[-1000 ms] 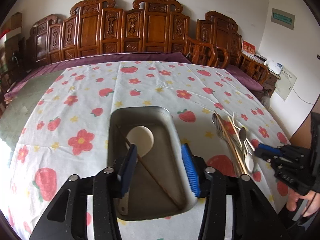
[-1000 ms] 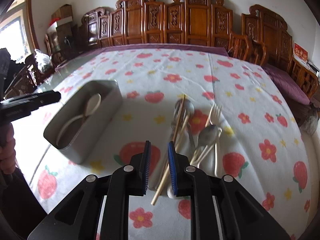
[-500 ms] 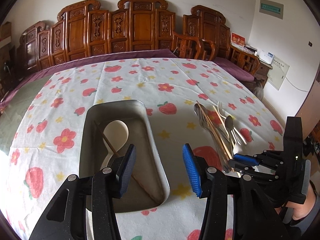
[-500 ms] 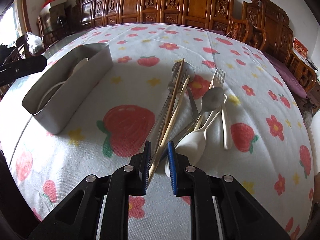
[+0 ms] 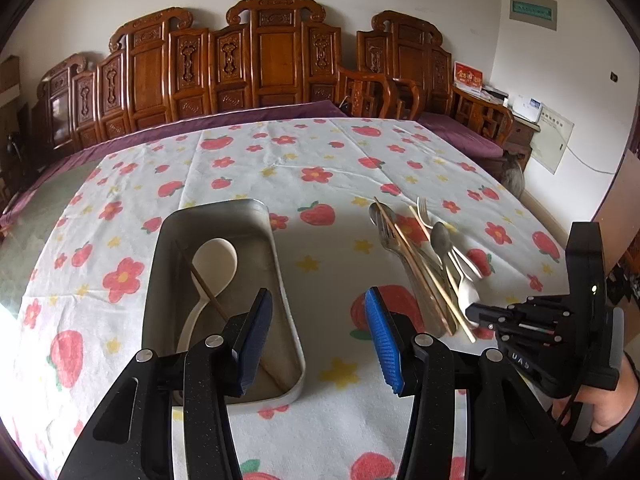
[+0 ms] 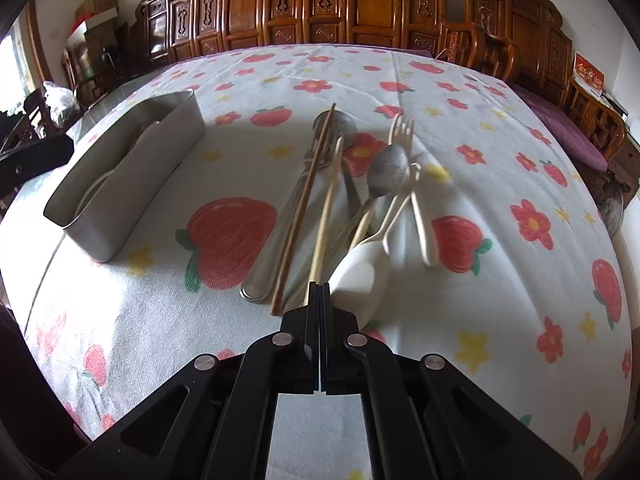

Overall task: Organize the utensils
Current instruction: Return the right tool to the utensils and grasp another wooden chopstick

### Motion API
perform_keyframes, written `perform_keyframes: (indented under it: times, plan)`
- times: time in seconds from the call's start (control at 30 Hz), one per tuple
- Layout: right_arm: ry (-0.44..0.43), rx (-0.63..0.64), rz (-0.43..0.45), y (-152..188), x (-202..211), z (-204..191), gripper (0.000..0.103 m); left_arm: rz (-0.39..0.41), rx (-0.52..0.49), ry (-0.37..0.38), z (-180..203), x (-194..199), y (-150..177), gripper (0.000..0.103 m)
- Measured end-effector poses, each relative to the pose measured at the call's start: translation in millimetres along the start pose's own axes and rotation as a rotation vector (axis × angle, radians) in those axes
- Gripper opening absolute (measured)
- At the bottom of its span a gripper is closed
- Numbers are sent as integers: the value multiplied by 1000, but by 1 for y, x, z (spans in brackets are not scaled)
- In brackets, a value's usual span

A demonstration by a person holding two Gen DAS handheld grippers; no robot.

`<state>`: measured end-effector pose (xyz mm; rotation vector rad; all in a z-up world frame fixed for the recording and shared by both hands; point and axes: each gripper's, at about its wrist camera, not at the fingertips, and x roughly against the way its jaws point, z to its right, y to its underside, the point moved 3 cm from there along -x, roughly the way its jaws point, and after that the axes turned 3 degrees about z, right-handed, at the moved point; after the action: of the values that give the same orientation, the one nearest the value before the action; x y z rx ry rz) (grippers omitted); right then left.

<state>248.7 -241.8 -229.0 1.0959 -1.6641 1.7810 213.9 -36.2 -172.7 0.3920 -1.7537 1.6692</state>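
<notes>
- Worktop (image 5: pixel 320 152): covered by a white cloth printed with strawberries and flowers; carved wooden chairs (image 5: pixel 276 60) stand along its far edge.
- Metal bin (image 5: pixel 288 320): rectangular and open-topped, on the cloth to the left of the loose utensils and well apart from them; it contains a white spoon (image 5: pixel 214 264) and one thin brown chopstick (image 5: pixel 200 280) lying across it.
- Left hand-held gripper (image 5: pixel 316 340): above the near right corner of the bin, blue pads half apart, with nothing between them.
- Right hand-held gripper (image 6: pixel 320 300): pads pressed together on the near end of a pale chopstick (image 6: pixel 328 208), low over the near edge of the pile; a person's hand (image 5: pixel 604 420) holds its grip.
- Utensil pile (image 6: pixel 360 184): lies on the cloth to the right of the bin; it comprises a dark chopstick (image 6: pixel 308 196), metal spoons (image 6: pixel 386 168), a pale fork (image 6: pixel 404 132) and a white ladle-shaped spoon (image 6: pixel 360 272), overlapping, their handles pointing towards the camera in the right wrist view.
</notes>
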Motion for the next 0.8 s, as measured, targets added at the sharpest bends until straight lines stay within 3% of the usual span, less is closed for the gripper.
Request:
perform_keyframes:
  times: [0.23,0.4,0.8]
  plan:
    - [-39,-71,54,-6,14,24,0,-13,-41,-2,27,-4,1,46]
    - [-102,-55,85,-12,14,19,1,-27,-62,-12,40,-12,6,46]
    - [-100,2,46,-32,-25,-1,6,-38,-59,-13,41,-18,16,46]
